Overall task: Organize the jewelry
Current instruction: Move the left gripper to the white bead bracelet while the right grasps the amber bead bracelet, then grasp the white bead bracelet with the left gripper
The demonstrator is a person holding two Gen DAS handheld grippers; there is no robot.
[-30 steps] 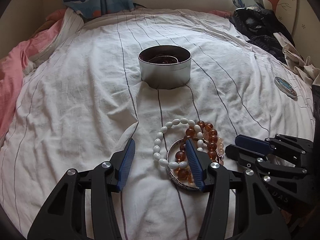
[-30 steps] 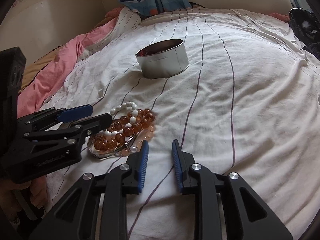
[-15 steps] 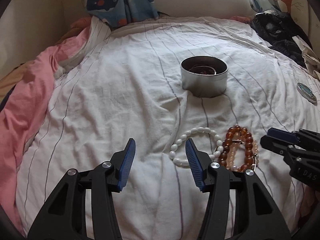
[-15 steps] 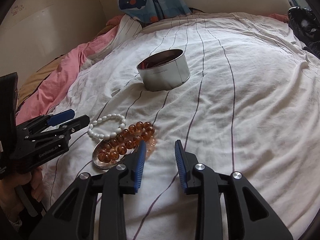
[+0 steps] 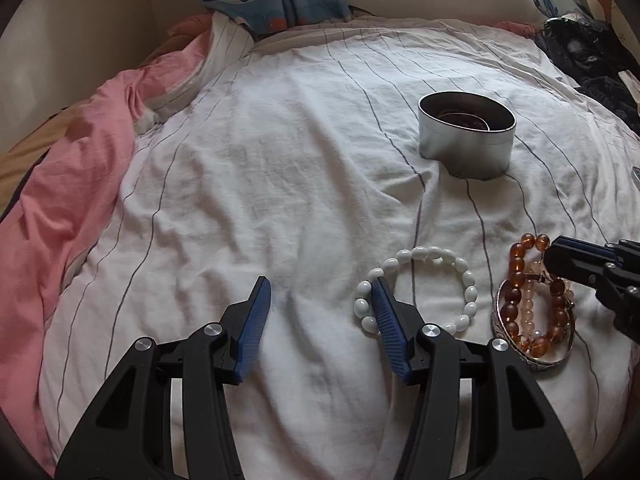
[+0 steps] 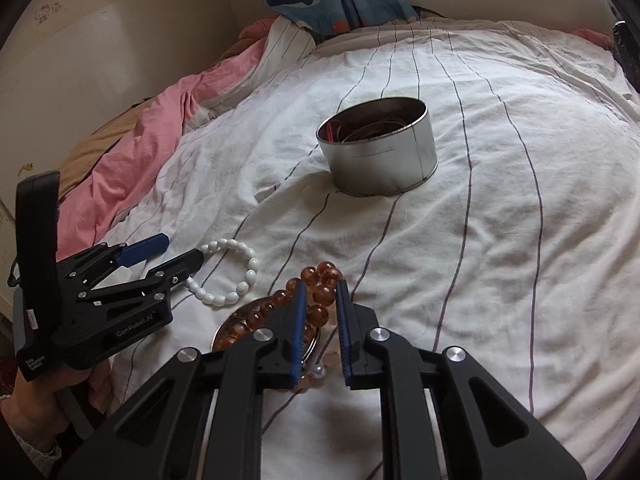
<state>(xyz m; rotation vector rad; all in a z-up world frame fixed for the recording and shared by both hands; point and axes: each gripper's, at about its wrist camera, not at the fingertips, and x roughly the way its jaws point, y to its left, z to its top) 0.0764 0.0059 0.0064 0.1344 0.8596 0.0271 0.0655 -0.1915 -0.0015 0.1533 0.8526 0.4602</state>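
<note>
Partly done, by the look of it: tin [image 5: 466, 148] upright on the bedsheet [image 5: 280, 200], with some dark jewelry already inside, too dim to identify. Still outside: white bracelet [image 5: 420, 288] flat on the sheet, and just beside it the amber beads [image 6: 320, 284] piled with a silver bangle [image 5: 532, 354] and paler beads.

Left gripper [image 5: 320, 320] released, jaws wide, 1 finger overlapping the white bracelet's edge, nothing between the pads. Right gripper [image 6: 320, 312] just closing around the amber beads; beads sit between the narrow jaws, though firm pad contact cannot be confirmed.

Remaining, judged from this: lifting at least 3 pieces into the tin, well apart from them.
</note>
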